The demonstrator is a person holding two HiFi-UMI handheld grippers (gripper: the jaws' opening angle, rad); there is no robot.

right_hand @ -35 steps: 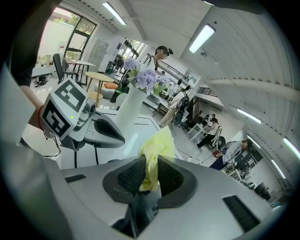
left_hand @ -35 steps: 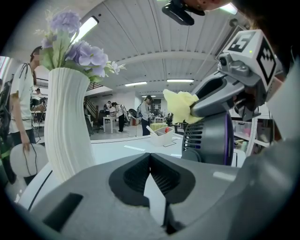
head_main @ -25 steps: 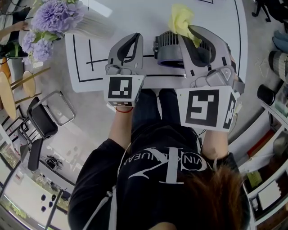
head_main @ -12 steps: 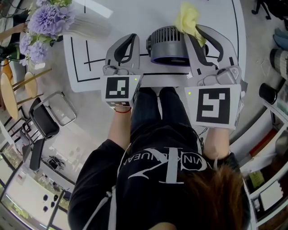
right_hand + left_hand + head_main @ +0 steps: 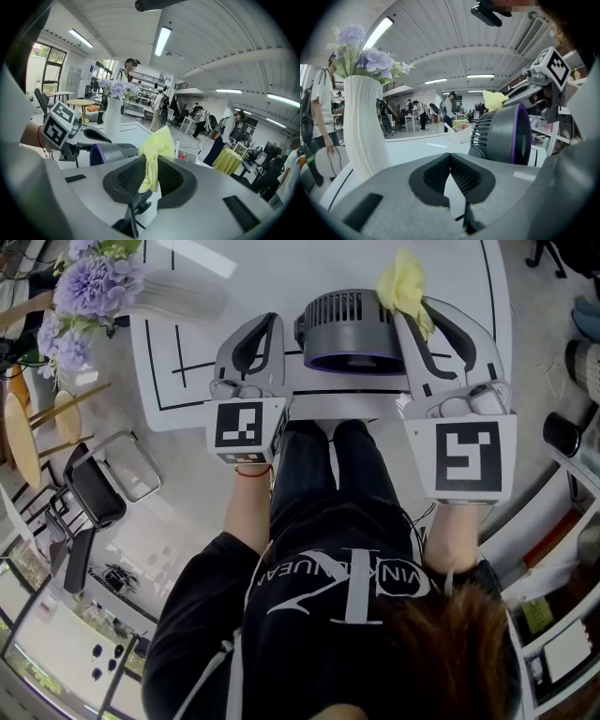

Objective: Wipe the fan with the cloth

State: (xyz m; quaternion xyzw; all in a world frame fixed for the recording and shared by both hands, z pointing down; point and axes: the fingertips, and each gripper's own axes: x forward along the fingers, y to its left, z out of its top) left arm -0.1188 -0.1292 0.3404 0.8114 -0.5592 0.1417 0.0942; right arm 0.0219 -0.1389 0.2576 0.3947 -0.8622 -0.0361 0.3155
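A grey fan (image 5: 349,326) with a purple ring lies on the white table (image 5: 187,371) between my two grippers. My right gripper (image 5: 409,307) is shut on a yellow cloth (image 5: 401,285), which it holds at the fan's far right edge. In the right gripper view the cloth (image 5: 153,151) hangs pinched between the jaws, with the fan (image 5: 111,152) to the left. My left gripper (image 5: 270,324) rests just left of the fan, shut and empty. Its view shows the closed gripper (image 5: 450,158), the fan (image 5: 506,136) at right and the cloth (image 5: 493,100) beyond.
A white ribbed vase (image 5: 180,294) of purple flowers (image 5: 89,287) stands at the table's far left, close to my left gripper. Black lines mark the tabletop. A chair (image 5: 94,491) and wooden stools (image 5: 28,427) stand on the floor at left. People stand in the background.
My right gripper has rolled and carried the cloth to the right, from above the fan's top to its right edge. The left gripper has stayed beside the fan.
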